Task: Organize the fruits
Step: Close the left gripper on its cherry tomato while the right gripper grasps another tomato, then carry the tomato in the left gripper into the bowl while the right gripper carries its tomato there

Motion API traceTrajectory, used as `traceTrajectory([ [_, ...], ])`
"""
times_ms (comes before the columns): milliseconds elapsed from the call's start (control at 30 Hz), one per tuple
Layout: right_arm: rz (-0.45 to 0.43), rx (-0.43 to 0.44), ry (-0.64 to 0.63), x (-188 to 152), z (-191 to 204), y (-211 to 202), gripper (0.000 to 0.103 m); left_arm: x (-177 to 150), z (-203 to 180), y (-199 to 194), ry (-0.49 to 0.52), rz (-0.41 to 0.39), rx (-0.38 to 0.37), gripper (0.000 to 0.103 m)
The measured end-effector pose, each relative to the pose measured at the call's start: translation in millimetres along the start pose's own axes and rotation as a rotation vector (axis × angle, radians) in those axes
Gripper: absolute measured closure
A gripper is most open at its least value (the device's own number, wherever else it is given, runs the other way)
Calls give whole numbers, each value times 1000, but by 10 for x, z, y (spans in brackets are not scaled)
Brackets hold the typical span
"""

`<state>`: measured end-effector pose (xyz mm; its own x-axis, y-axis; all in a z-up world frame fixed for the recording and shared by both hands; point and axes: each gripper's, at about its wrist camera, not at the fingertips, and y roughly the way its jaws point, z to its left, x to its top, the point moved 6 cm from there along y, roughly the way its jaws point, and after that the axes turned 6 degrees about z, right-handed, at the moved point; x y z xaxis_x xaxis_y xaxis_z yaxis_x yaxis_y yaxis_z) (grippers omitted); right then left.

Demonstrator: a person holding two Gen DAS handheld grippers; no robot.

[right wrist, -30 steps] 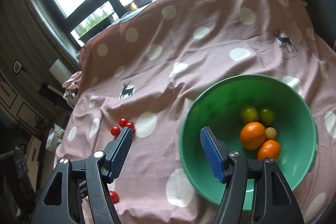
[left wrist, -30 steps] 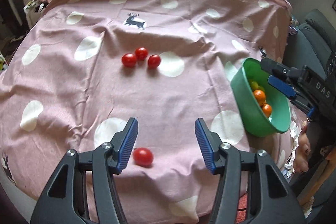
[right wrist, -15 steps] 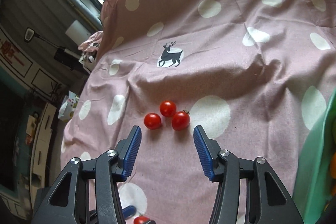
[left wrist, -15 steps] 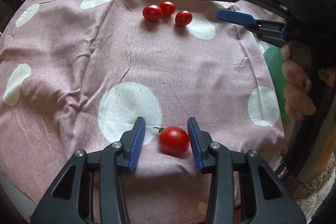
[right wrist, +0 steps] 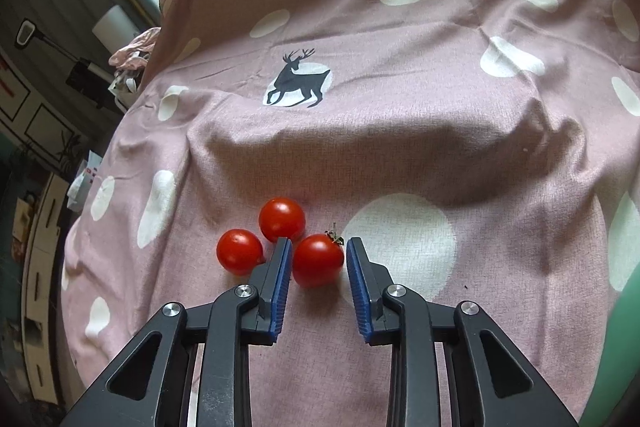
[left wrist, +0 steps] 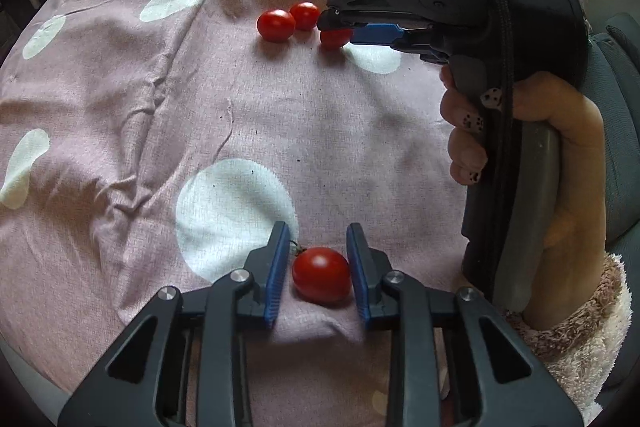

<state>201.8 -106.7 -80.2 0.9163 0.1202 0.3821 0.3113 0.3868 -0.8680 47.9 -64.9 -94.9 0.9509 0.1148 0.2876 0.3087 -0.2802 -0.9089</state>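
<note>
Tomatoes, four, all on the spotted cloth (right wrist: pixel 400 131), none yet lifted: left gripper (left wrist: pixel 318 267) clamped on lone tomato (left wrist: pixel 321 274); right gripper (right wrist: pixel 316 267) clamped on stemmed tomato (right wrist: pixel 317 259), beside two unheld tomatoes (right wrist: pixel 260 235).

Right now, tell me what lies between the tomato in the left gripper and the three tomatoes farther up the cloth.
Only bare pink polka-dot cloth, as the left wrist view shows, between the near tomato and the cluster.
</note>
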Motion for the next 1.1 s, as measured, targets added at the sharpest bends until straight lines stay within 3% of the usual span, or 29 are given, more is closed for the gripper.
traceTrajectory([
  [300,-8,0,5,-24,13,-28,75,-56,-69,-7,-13,-18,-22,83],
  [400,-24,9,11,-31,5,-120,75,-33,3,-88,-25,-34,-46,92],
  [567,-55,19,11,-42,6,-279,75,-49,62,-120,-49,-26,-55,90],
  [833,-34,42,38,-72,-31,-280,75,-10,157,-79,-79,2,-80,77],
  [1100,-67,47,31,-158,-2,-488,75,-83,89,-74,-44,6,-29,76],
])
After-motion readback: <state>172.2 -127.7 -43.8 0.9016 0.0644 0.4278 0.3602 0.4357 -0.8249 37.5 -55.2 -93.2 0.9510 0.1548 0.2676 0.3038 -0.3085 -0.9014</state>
